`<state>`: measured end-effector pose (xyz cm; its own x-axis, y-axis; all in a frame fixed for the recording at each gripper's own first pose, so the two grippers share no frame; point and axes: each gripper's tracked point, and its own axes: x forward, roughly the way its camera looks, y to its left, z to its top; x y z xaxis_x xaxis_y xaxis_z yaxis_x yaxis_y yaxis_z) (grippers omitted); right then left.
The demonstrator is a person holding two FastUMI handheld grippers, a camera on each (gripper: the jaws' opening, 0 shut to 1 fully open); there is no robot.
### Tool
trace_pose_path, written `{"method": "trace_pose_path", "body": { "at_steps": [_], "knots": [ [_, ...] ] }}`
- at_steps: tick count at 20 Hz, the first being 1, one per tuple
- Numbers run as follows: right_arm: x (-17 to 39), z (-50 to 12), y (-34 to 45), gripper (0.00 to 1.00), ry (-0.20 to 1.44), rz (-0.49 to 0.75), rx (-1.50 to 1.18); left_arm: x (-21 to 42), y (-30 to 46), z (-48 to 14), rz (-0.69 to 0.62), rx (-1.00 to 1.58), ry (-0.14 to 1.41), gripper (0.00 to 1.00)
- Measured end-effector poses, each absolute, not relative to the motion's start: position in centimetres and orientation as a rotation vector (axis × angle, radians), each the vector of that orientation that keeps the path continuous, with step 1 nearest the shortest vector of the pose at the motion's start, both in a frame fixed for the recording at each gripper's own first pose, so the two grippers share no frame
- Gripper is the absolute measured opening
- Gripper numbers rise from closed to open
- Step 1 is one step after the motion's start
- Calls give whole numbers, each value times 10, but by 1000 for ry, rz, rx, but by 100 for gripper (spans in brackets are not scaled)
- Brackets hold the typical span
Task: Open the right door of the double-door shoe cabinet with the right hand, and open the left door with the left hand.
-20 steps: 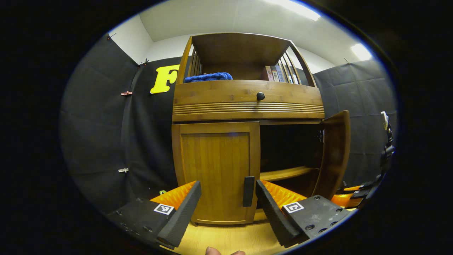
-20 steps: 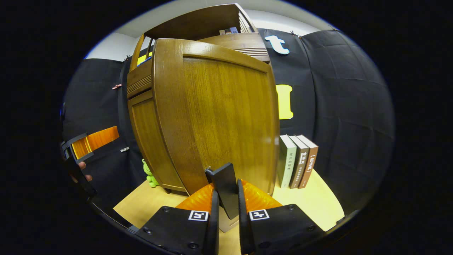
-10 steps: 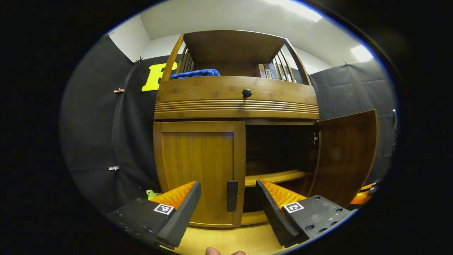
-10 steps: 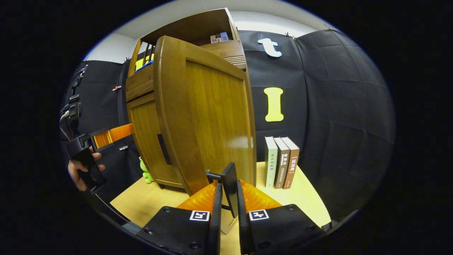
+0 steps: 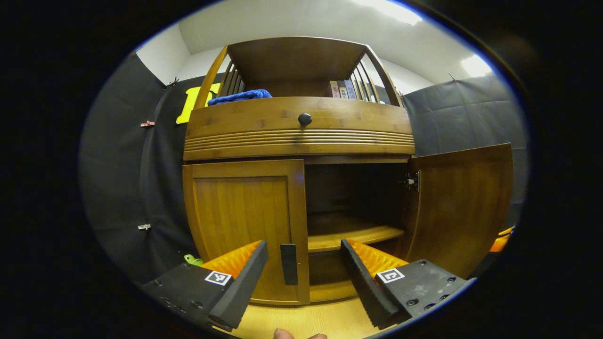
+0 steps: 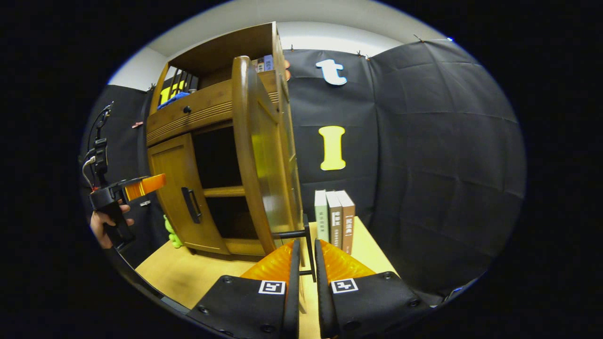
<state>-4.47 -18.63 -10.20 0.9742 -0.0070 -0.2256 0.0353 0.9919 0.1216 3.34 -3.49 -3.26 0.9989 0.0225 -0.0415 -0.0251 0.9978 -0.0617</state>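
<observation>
Swung farther out than half a second ago, the brown wooden right door of the double-door shoe cabinet now stands wide open, edge-on just ahead of the right gripper in the right gripper view, where it was still angled across that view a second ago. That gripper's fingers are closed together on the door's dark bar handle, which sits between them just above the tips.

Over the same second the cabinet has slid leftward in the left gripper view, so the black bar handle of the closed left door has moved from beside the right-hand finger to just beside the left-hand finger. The left gripper has its fingers spread wide apart, holding nothing, with the brown wooden left door shut straight ahead of it and the handle beyond the tips, not touched.

Past the left gripper's right-hand finger, the opened half shows a dark interior with a light wooden shelf. Above the doors runs a drawer front with a round black knob, and higher up a blue folded cloth lies on the top shelf.

To the right of the right gripper's tips, three upright books stand on the pale wooden tabletop, near the open door. Far to its left, a hand holds the other gripper.
</observation>
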Motion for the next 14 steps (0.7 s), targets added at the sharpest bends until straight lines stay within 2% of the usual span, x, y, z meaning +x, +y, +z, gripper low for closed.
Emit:
{"method": "trace_pose_path", "body": {
  "at_steps": [2,3,4,5,6,7,8,9,10,12,14],
  "knots": [
    [-47,-98,-191,21,226,-32,167,38,-40,-36,22,-58,50,96],
    [-48,-98,-192,12,229,-39,181,41,-42,-38,21,-57,55,96],
    [-49,-98,-195,12,231,-45,190,44,-44,-39,21,-54,59,96],
    [-52,-95,-198,21,226,-54,195,46,-46,-40,20,-49,59,100],
    [-53,-92,-200,31,220,-63,199,49,-47,-41,20,-44,60,96],
    [-56,-89,-206,30,212,-89,193,52,-48,-43,19,-39,61,92],
    [-58,-84,-211,30,195,-109,187,55,-49,-44,20,-32,64,96],
    [-61,-76,-214,47,172,-121,174,57,-48,-47,23,-24,64,92],
    [-64,-72,-218,63,147,-143,152,61,-48,-49,22,-17,65,100],
    [-65,-65,-233,97,117,-184,121,69,-48,-54,22,-5,62,100],
    [-71,-64,-240,100,124,-206,127,79,-45,-61,23,8,60,100]
  ]
}}
